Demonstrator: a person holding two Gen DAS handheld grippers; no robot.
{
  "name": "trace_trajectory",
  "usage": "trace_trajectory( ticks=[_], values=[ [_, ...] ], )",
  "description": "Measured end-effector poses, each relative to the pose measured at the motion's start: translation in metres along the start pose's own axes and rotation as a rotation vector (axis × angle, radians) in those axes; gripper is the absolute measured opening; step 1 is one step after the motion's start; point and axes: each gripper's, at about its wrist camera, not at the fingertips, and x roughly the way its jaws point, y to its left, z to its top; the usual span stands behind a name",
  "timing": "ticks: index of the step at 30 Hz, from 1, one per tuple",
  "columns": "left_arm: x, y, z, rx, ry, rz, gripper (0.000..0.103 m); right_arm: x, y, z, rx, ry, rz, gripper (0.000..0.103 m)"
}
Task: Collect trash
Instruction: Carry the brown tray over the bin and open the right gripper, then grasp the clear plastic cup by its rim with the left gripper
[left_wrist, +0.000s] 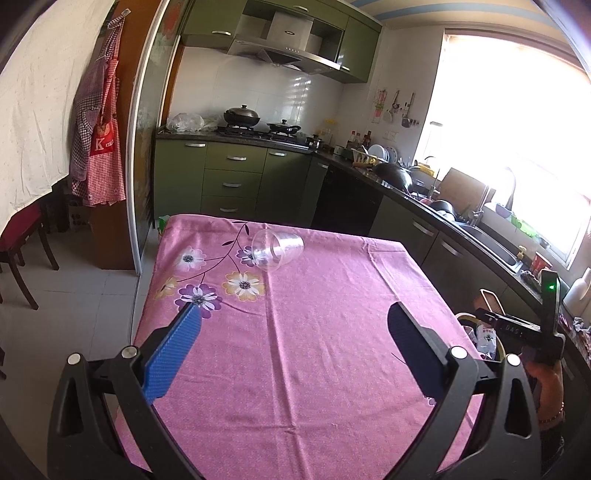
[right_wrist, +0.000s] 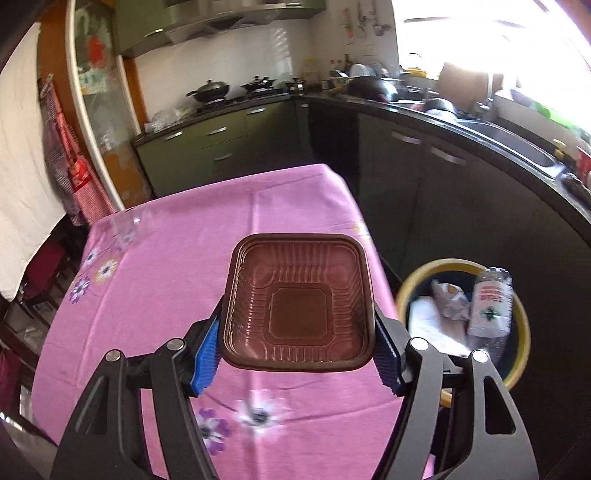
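Note:
A brown ribbed plastic tray hangs above the table's right edge, my right gripper shut on its two sides. To its right on the floor stands a yellow-rimmed bin holding a clear bottle and crumpled paper. A clear plastic cup lies on its side at the far part of the pink flowered tablecloth. My left gripper hovers open over the cloth, well short of the cup, nothing between its fingers. The right gripper's body and the hand holding it show at the far right.
Dark counter and green cabinets run behind and right of the table, close to the bin. A red chair stands at the left on the tiled floor. Aprons hang on the door frame.

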Motion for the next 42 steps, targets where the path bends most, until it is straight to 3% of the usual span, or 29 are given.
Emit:
trace_trajectory(
  ticks=[5, 9, 11, 12, 15, 24, 28, 32, 42],
  values=[
    [0.006, -0.021, -0.002, 0.023, 0.022, -0.026, 0.096, 0.011, -0.089, -0.002, 0.09, 0.037, -0.14, 0.069],
    [0.01, -0.038, -0.002, 0.057, 0.031, -0.025, 0.096, 0.034, -0.136, -0.007, 0.142, 0.077, -0.187, 0.069],
    [0.011, -0.045, -0.002, 0.071, 0.034, -0.025, 0.096, 0.049, -0.154, -0.009, 0.164, 0.094, -0.202, 0.076],
    [0.012, -0.047, -0.002, 0.077, 0.036, -0.024, 0.096, 0.056, -0.16, -0.01, 0.175, 0.109, -0.213, 0.086],
    [0.015, -0.054, -0.002, 0.094, 0.046, -0.019, 0.096, 0.06, -0.171, -0.014, 0.206, 0.11, -0.22, 0.086],
    [0.068, -0.06, 0.006, 0.14, 0.116, -0.041, 0.096, 0.005, -0.117, -0.024, 0.175, -0.041, -0.112, 0.09],
    [0.112, -0.054, 0.021, 0.187, 0.141, -0.047, 0.096, -0.004, -0.085, -0.023, 0.132, -0.049, -0.045, 0.09],
    [0.166, -0.033, 0.039, 0.166, 0.211, -0.086, 0.096, -0.009, -0.061, -0.021, 0.101, -0.05, 0.006, 0.09],
    [0.258, 0.005, 0.046, 0.132, 0.314, -0.139, 0.095, -0.012, -0.042, -0.016, 0.108, -0.06, 0.062, 0.09]
  ],
)
